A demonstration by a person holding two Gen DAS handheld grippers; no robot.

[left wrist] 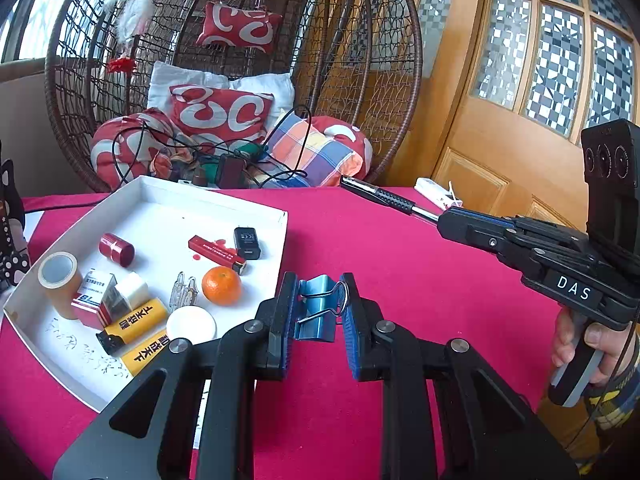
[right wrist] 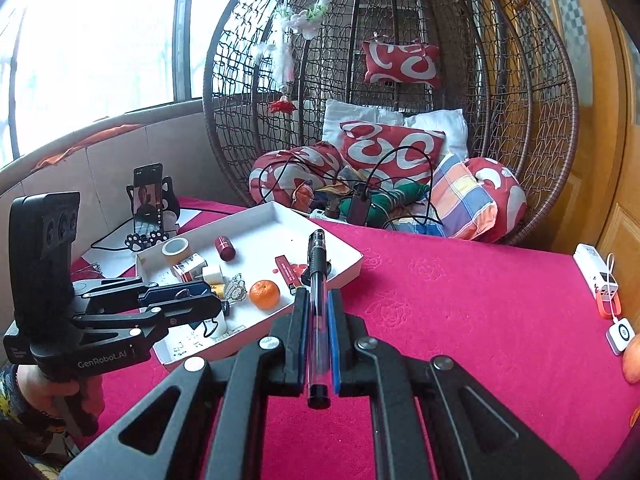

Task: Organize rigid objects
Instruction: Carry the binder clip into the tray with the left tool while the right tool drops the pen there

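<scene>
The table (left wrist: 400, 264) is magenta-pink. The tray (left wrist: 160, 196) is white and holds an orange mandarin (left wrist: 221, 285), a dark red cylinder (left wrist: 117, 249) and yellow boxes (left wrist: 136, 320) with black lettering. The clip (left wrist: 318, 306) is metallic blue. The fingers (left wrist: 280, 312) are black with blue pads. The far cushions (right wrist: 394, 148) are red with white swirls, and one (right wrist: 464, 196) is checked orange, blue and yellow.

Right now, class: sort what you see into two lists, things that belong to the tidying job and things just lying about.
Job:
left gripper holding blue binder clip
right gripper holding pen
white tray with tangerine, tape roll, red lighter

Lying about:
phone on stand
power bank
hanging chair cushions
</scene>
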